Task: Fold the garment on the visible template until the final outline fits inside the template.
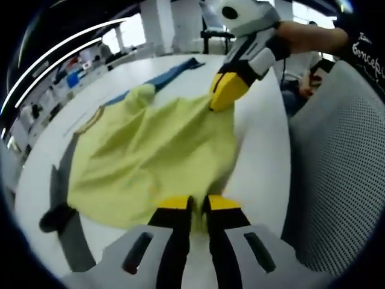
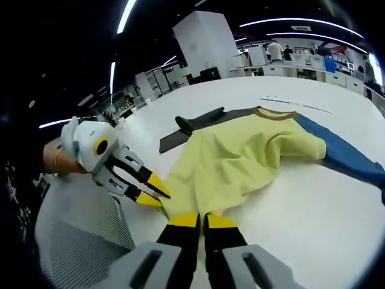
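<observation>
While both claws pinch garment (image 1: pixel 150 156) hem, table (image 1: pixel 258 150) open.

Pale yellow garment (image 1: pixel 156 156) with blue and dark grey sleeves, on white table (image 2: pixel 313 198).

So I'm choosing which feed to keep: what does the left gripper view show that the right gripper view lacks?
Left gripper view: a person's sleeved arm behind the right claw, and a grey mesh surface beside the table.
Right gripper view: the garment's brown collar seen clearly and a white pillar.
Both: the yellow garment, its blue sleeve, its dark sleeve, each claw pinching the hem.
</observation>
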`<action>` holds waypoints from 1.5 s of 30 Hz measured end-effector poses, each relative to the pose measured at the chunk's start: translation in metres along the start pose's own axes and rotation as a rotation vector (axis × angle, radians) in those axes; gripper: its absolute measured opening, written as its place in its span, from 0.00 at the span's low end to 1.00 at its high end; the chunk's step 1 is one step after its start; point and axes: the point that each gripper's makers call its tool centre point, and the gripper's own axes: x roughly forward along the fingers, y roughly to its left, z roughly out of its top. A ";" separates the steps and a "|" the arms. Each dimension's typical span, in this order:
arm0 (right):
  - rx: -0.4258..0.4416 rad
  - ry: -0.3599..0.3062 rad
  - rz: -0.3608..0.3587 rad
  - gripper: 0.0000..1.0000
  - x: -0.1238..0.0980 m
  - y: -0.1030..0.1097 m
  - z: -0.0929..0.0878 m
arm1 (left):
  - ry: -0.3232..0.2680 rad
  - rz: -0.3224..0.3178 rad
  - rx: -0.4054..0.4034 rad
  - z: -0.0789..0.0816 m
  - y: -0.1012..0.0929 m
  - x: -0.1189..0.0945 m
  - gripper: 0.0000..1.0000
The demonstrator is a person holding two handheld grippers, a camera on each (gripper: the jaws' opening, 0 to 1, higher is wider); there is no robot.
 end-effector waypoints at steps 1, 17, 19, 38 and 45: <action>-0.004 -0.006 0.004 0.00 0.000 0.001 0.002 | -0.001 0.000 -0.005 0.000 0.001 0.000 0.03; -0.109 -0.211 0.001 0.00 -0.004 -0.014 0.082 | -0.199 0.165 -0.091 0.062 0.067 -0.046 0.00; -0.104 -0.234 -0.030 0.00 -0.001 -0.023 0.095 | -0.226 0.198 -0.094 0.071 0.082 -0.051 0.00; 0.021 -0.319 -0.110 0.00 0.038 -0.077 0.158 | -0.318 0.385 -0.236 0.091 0.172 -0.055 0.00; 0.049 -0.274 -0.156 0.00 0.059 -0.096 0.156 | -0.287 0.391 -0.269 0.083 0.190 -0.035 0.00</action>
